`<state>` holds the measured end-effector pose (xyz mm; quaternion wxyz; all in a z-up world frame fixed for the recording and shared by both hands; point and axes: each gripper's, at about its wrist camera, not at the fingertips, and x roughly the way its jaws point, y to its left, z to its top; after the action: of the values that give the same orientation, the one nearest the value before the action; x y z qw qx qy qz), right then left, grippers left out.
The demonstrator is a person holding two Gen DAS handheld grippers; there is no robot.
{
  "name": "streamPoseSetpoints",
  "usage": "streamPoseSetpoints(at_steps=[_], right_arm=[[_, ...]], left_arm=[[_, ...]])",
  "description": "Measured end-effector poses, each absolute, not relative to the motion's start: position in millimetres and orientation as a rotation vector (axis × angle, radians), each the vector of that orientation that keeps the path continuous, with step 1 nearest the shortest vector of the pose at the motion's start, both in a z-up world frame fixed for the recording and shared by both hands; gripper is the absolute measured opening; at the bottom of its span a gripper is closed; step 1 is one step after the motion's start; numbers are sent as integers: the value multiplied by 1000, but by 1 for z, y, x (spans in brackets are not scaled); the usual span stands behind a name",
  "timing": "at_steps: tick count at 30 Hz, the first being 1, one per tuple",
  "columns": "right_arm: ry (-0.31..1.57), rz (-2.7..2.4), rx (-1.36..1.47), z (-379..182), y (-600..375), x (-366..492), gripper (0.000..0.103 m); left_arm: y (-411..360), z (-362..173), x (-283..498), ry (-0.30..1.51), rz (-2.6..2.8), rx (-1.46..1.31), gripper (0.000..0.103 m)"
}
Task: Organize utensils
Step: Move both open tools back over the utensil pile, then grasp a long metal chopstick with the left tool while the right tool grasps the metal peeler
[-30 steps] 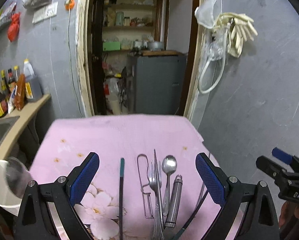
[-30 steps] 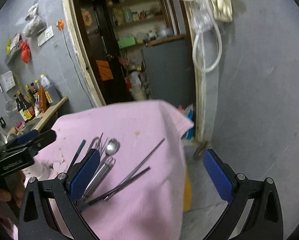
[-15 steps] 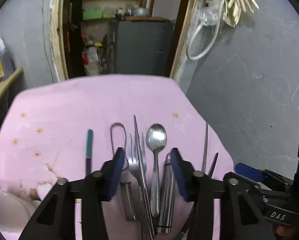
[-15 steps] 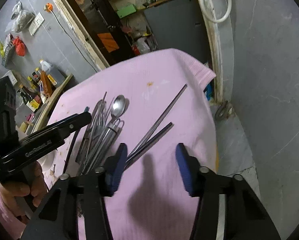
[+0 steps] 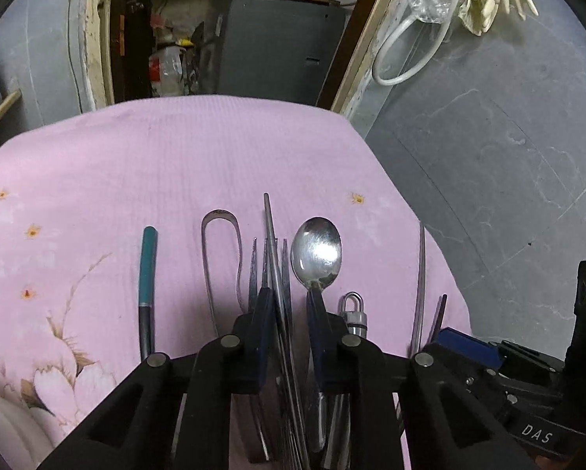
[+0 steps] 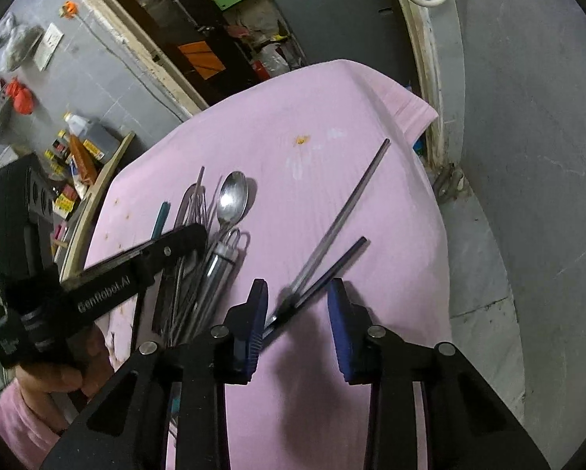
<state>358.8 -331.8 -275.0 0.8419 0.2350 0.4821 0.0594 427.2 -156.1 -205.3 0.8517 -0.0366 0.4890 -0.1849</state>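
Utensils lie in a loose bunch on a pink flower-print cloth (image 5: 167, 164) over the table: a spoon (image 5: 316, 252), a fork (image 5: 254, 270) with a thin metal rod (image 5: 271, 243) across it, a bent-strip metal tong (image 5: 219, 258), a teal-handled stick (image 5: 147, 270) and a steel tube with a ring cap (image 5: 353, 313); off to the right, apart from the bunch, two long dark chopsticks (image 6: 344, 231). Left gripper (image 5: 289, 305) has just been closing, jaws now narrow around the fork and rod shafts, whether the pads actually bite I cannot tell. Right gripper (image 6: 297, 305) has also been closing, a clear gap left, chopstick ends between the pads (left pad looks close to touching, right pad clear), nothing held yet. Handling, as a guess: everything is light, stiff, smooth polished metal, so slippery and apt to pivot or slide out of flat pads. Best taken mid-shaft or on the handle, not the spoon bowl or tines. Chopsticks are thin and roll; the soft cloth gives a little under a pinch.
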Motion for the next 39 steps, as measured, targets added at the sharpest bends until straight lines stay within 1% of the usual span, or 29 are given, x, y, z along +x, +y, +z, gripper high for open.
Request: streamPoseSetpoints(at_steps=[1,3,5,6,8,9,16,22,28,38,39], right_arm=[[1024,118,499,-275,-330,363,23],[1037,107,509,-276,-328,371,20],[1048,91,515,-277,-328,377,15],[1051,82,521,-277,-328,378,8],[1050,89,562,-278,-330,379,4],[1043,92,577,-278,-332,378,1],[950,129,589,-253,-332,361,1],[1028,104,624,-261,-332,359,1],[1119,98,650,-280,-320,357,1],[1091,128,571,-265,-298,367,2],[1098,140,571,-266,-297,371,4]], left_arm=[[-156,-207,428,1030,-388,-79,14],[-154,-208,432,1038,-393,-91,13],[-152,-207,436,1051,-390,-106,10],[-151,-208,437,1057,-388,-107,8],[-150,-207,439,1065,-390,-110,7],[-148,-206,439,1064,-391,-114,7],[-137,-192,427,1037,-402,-154,7],[-128,-174,410,984,-421,-169,6],[-119,-174,414,983,-411,-186,6],[-108,-173,411,973,-399,-204,7],[-107,-172,410,970,-399,-204,7]])
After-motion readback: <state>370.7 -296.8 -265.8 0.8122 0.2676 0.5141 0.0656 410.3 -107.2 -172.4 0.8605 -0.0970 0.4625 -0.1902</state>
